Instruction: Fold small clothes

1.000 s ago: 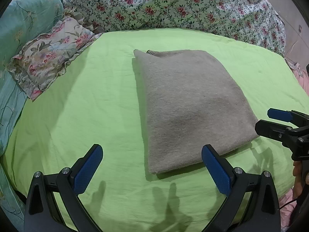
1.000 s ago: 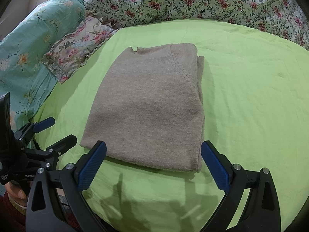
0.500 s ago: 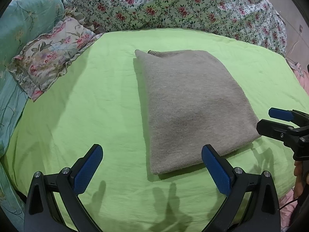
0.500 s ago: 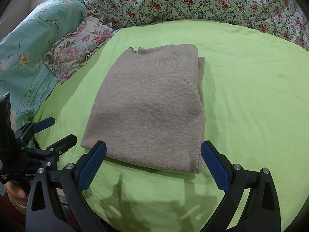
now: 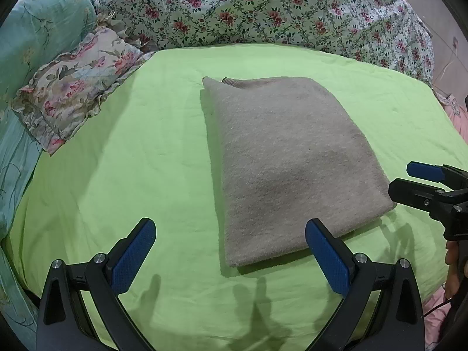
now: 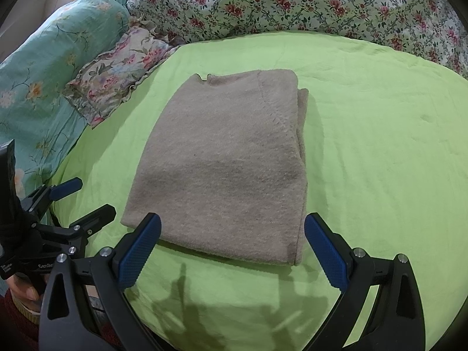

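— Hardly anything has moved since a second ago: our left tool [image 5: 229, 256] and right tool [image 6: 232, 251] hover in much the same spots, and the sweater [image 5: 288, 163] lies as it did.

— Both released?

— Yes, both spread wide, holding nothing, just short of the sweater's near edge.

— So where do we stand?

— We judge the folding nearly done. It lies in the middle of the green bed sheet [image 5: 131, 175] as a compact grey rectangle, sleeves tucked under, a layered edge showing on its right side. Perhaps one more fold remains, or nothing.

— Its look?

— Soft knit, fairly flat, a faint seam near the collar.
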